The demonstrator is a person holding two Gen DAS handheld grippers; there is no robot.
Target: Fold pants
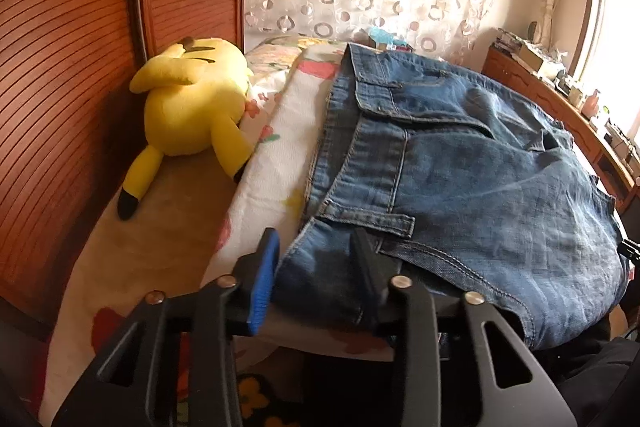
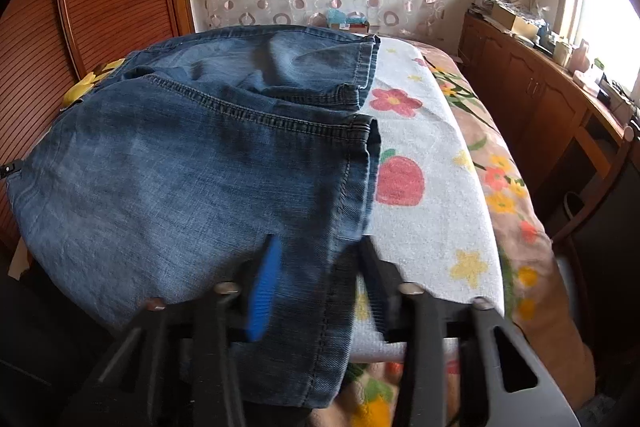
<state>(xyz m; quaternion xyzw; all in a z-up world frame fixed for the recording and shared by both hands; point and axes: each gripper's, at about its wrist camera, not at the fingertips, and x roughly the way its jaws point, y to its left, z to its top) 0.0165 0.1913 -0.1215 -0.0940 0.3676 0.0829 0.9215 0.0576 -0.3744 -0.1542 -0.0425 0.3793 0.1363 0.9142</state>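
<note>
The faded blue denim pants [image 1: 460, 179] lie spread across a white towel printed with red and yellow flowers and fruit [image 2: 424, 163], which covers the flowered bedspread [image 2: 516, 195] of a bed; their waistband end with its belt loops is on the left, and the two hemmed leg ends are on the right, the far leg lying partly under the near one. The left gripper [image 1: 316, 275] has its blue-padded finger and black finger on either side of the near corner of the waistband, clenched on the denim as far as the view shows. The right gripper [image 2: 320, 287] likewise pinches the near hem of the near leg, the cloth bunched between its fingers. The step in hand looks like taking hold of the near edge at both ends for a fold. The next move probably calls for lifting both corners together, level with each other, and carrying them across so the edges line up. A yellow plush toy [image 1: 192, 107] lies far left, clear of the pants.
</note>
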